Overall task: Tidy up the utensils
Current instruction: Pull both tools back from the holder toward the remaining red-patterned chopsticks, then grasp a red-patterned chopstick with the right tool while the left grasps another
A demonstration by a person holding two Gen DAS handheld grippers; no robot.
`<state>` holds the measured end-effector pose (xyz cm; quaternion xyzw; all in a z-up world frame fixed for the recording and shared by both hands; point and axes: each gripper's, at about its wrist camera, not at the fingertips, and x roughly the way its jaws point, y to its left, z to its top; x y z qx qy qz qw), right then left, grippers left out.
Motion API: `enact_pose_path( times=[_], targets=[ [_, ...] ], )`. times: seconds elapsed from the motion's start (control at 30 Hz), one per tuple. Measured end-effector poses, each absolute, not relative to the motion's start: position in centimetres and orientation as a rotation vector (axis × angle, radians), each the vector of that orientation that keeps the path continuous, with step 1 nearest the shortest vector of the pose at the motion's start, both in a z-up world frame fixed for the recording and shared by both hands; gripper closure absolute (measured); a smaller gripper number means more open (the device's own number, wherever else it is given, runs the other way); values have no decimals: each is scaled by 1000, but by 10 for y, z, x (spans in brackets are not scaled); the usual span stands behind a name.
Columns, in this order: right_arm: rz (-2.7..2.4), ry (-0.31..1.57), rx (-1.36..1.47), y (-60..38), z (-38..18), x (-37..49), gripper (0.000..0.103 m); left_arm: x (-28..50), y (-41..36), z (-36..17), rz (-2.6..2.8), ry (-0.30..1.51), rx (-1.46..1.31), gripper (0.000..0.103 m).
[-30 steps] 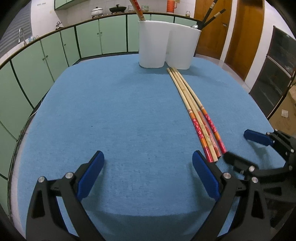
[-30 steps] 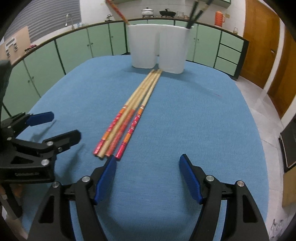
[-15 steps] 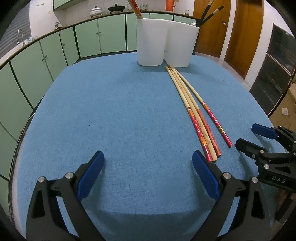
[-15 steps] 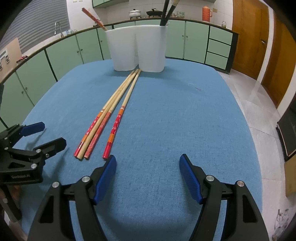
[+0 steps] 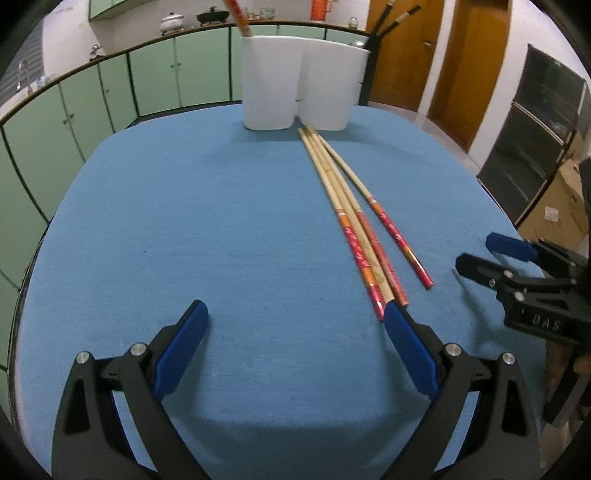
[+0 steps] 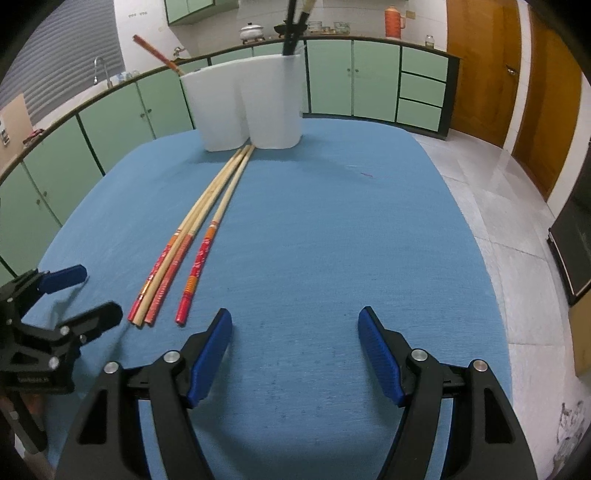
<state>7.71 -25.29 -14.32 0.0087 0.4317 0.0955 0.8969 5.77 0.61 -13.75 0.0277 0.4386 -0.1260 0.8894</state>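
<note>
Several long bamboo chopsticks with red ends [image 5: 364, 236] lie side by side on the blue tablecloth [image 5: 221, 229], their bare tips by a white two-cup holder [image 5: 303, 83]. They also show in the right wrist view [image 6: 195, 236], with the holder [image 6: 247, 107] behind. A red chopstick [image 6: 155, 53] stands in the holder's left cup and dark utensils [image 6: 295, 22] in its right cup. My left gripper [image 5: 295, 347] is open and empty, its right pad [image 5: 410, 350] at the red ends. My right gripper [image 6: 295, 347] is open and empty, right of the chopsticks; it shows in the left wrist view [image 5: 491, 254].
The table edge drops to a tiled floor [image 6: 517, 206] on the right. Green cabinets [image 5: 92, 110] run behind the table. Wooden doors [image 5: 472, 62] stand at the back right. The left gripper shows at the left edge of the right wrist view [image 6: 77, 295].
Both grippers have drawn back and apart from the chopsticks' red ends. One chopstick now lies splayed to the right of the others. Both grippers stayed open.
</note>
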Motion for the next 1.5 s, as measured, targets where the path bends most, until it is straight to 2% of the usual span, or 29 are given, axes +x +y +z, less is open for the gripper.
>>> enact_pose_path(
  times=[0.73, 1.27, 1.5],
  targets=[
    [238, 886, 26, -248, -141, 69, 34, 67, 17, -141, -184, 934, 81, 10],
    [352, 888, -25, -207, -139, 64, 58, 69, 27, -142, -163, 919, 63, 10],
    [364, 884, -26, -205, -134, 63, 61, 70, 30, -144, -158, 915, 55, 10]
  ],
)
